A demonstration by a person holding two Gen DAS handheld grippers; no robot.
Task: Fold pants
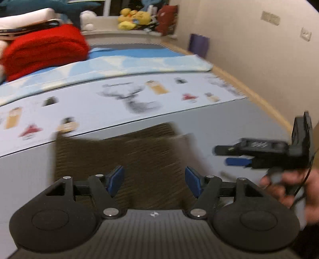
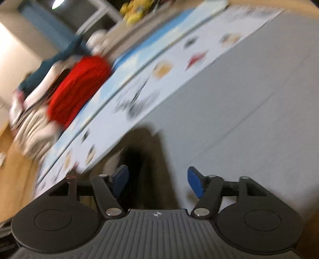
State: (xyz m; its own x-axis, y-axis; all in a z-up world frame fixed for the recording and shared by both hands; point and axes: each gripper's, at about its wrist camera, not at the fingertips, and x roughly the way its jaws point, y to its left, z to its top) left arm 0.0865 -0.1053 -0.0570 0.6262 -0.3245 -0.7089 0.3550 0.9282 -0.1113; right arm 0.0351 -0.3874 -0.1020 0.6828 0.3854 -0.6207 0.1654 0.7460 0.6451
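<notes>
The brown ribbed pants [image 1: 127, 155] lie as a flat, roughly rectangular bundle on a grey surface [image 1: 229, 119]. My left gripper [image 1: 154, 181] hovers over their near edge, open, its blue pads wide apart with nothing clamped between them. At the right of the left wrist view a hand [image 1: 289, 189] holds my right gripper [image 1: 225, 156] beside the pants' right edge, its fingers apart. The right wrist view is blurred and tilted. There the pants [image 2: 147, 159] show as a dark brown patch just ahead of my right gripper [image 2: 157, 181], which is open and holds nothing.
Behind the pants lie a white printed sheet [image 1: 119, 99] and a blue patterned blanket [image 1: 129, 61]. A red blanket [image 1: 45, 49] is piled at the far left, with yellow plush toys [image 1: 133, 19] on a ledge behind. A wooden edge [image 1: 259, 99] and a wall bound the right side.
</notes>
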